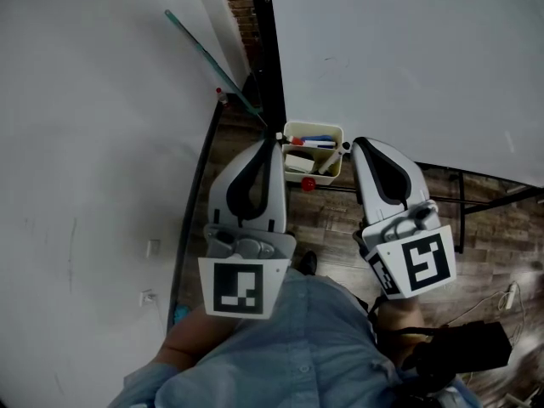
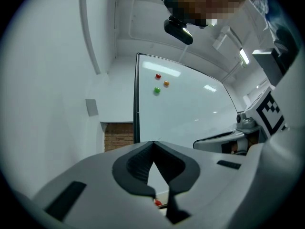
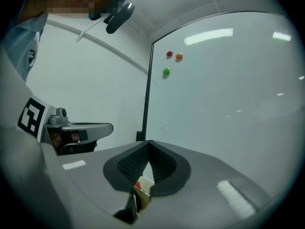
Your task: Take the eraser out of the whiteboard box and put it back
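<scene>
The cream whiteboard box hangs at the lower left corner of the whiteboard. It holds a blue marker and a pale block that may be the eraser. A red round piece sits just under the box. My left gripper is shut and empty, its tip at the box's left edge. My right gripper is shut and empty too, its tip just right of the box. In the left gripper view the left gripper has its pads together. The right gripper shows the same, with the box below its jaws.
A white wall runs along the left, and the whiteboard's black frame stands beside it. Red, orange and green magnets stick high on the board. A black bag and cables lie on the wooden floor at lower right.
</scene>
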Motion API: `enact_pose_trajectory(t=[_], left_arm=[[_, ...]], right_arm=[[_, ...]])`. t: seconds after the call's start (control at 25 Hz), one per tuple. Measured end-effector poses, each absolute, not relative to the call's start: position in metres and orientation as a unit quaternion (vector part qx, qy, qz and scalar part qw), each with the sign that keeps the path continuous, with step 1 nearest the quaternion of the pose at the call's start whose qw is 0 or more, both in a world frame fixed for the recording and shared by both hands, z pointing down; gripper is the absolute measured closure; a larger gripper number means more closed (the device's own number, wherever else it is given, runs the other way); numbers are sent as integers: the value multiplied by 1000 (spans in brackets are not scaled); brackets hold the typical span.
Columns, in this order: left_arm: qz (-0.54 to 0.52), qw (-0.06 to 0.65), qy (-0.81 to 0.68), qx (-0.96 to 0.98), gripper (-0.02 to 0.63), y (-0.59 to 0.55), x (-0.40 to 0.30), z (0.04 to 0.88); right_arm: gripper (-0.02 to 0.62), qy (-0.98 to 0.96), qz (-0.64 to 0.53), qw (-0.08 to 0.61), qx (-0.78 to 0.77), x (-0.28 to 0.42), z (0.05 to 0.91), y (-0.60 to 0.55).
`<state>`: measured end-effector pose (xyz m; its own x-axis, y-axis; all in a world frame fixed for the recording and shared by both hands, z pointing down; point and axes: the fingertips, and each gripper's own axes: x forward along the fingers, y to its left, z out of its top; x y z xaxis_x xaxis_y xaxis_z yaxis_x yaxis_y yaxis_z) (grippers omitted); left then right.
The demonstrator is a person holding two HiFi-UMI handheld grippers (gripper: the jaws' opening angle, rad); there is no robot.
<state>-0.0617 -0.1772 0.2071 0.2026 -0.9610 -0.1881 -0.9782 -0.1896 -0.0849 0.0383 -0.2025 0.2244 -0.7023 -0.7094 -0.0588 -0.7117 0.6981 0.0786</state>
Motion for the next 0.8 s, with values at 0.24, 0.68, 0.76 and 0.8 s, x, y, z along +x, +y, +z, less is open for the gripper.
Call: enact_pose_trajectory(t=[0.24,0.68,0.76,0.8], left_arm=[[46,92,631,-769,601,-176,-63,208],[46,96,628,-771,601,-172,-61,207],[47,96,628,-771,601,-171,-59,208],[47,95,627,-772,601,-171,-58,208]], right_arm=[[595,923,46,12,-381,35,225,-202],[595,923,45,15,-382,36,225,-198],[595,923,45,15,-383,37,225,-197],[595,922,45,16,-383,38,225,-197]])
